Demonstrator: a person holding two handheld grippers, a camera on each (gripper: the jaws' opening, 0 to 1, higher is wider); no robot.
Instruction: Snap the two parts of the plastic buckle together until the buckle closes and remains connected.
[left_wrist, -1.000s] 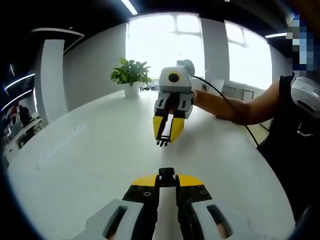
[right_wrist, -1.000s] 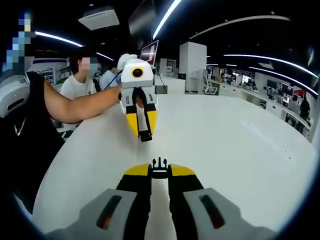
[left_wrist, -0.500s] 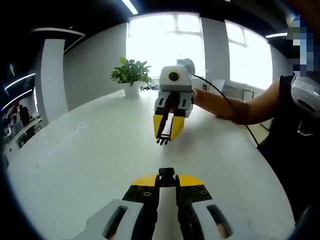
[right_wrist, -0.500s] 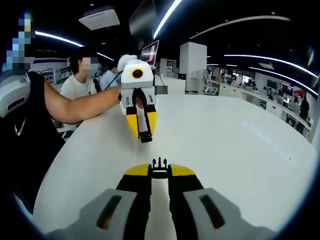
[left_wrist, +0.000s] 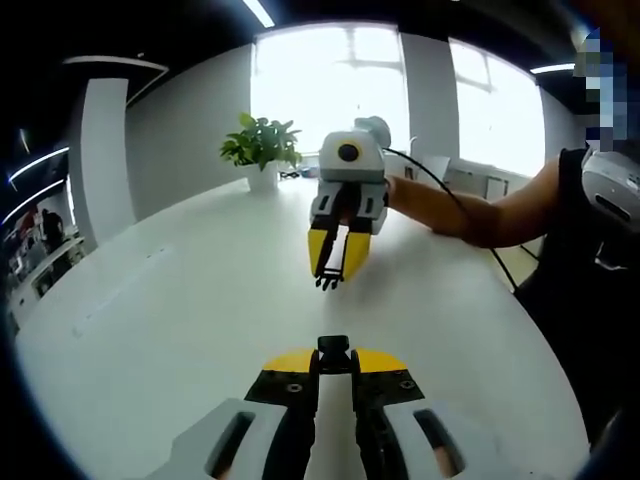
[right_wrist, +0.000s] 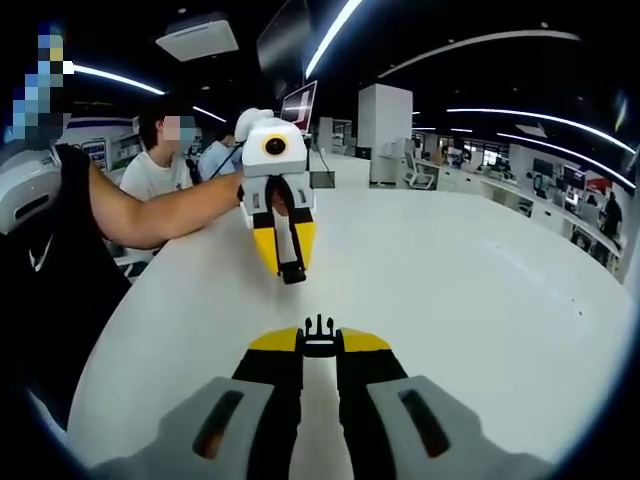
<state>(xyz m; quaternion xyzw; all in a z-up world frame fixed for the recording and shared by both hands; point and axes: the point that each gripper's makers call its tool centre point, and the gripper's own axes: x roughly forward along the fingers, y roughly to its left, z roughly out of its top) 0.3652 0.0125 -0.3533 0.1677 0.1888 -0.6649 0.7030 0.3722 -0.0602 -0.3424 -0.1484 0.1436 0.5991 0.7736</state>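
Here, left gripper view: left gripper clenched on the socket; right gripper faces it, well apart, over the table; right gripper view: its jaws pinch the prong at the tips; risk: misaligned halves would jam or twist out of grip.

The left gripper view is looking forward along its own left gripper, low over the white table, and facing bright windows and a plant. The right gripper view is riding the right gripper and facing the opposite way (toward a dim office). Each is seeing the other gripper nearby, and both are sharing the tabletop between them.
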